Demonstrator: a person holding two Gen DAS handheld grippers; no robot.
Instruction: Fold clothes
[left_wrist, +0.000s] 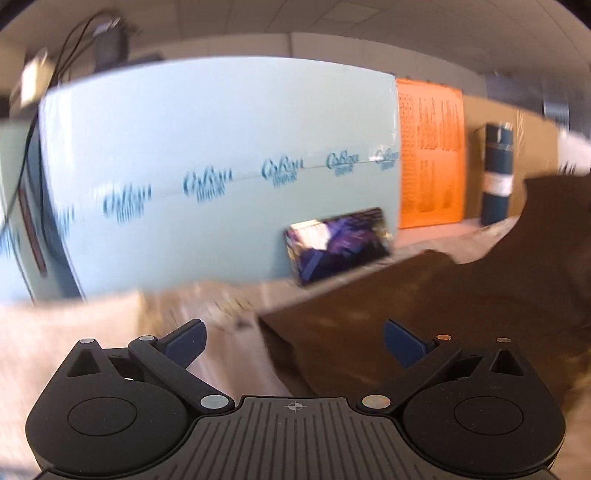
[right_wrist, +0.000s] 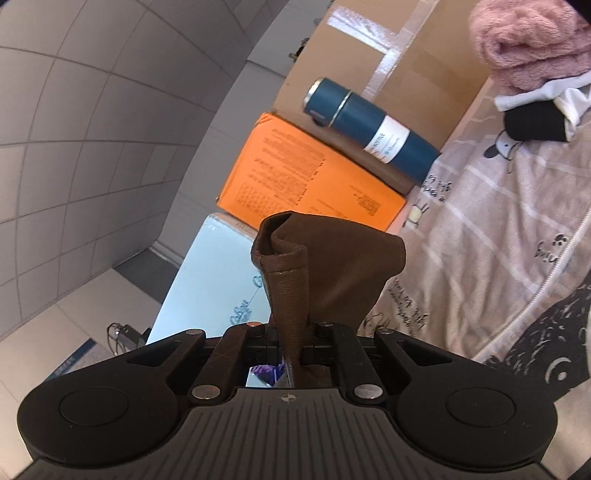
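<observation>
Right wrist view: the right gripper (right_wrist: 291, 332) is clamped on a stitched hem of a brown garment (right_wrist: 325, 266), whose pinched corner stands up in a soft fold above the jaws. In the left wrist view the left gripper (left_wrist: 295, 341) hangs with its blue-padded fingers spread wide and empty over the same brown cloth (left_wrist: 461, 295), which drapes across a printed beige bedspread (right_wrist: 480, 229). The fabric looks supple and leather-like (light, limp, probably a little slick), so hems and corners seem the surest holds. A teal flask (right_wrist: 369, 129) stands by cardboard boxes.
</observation>
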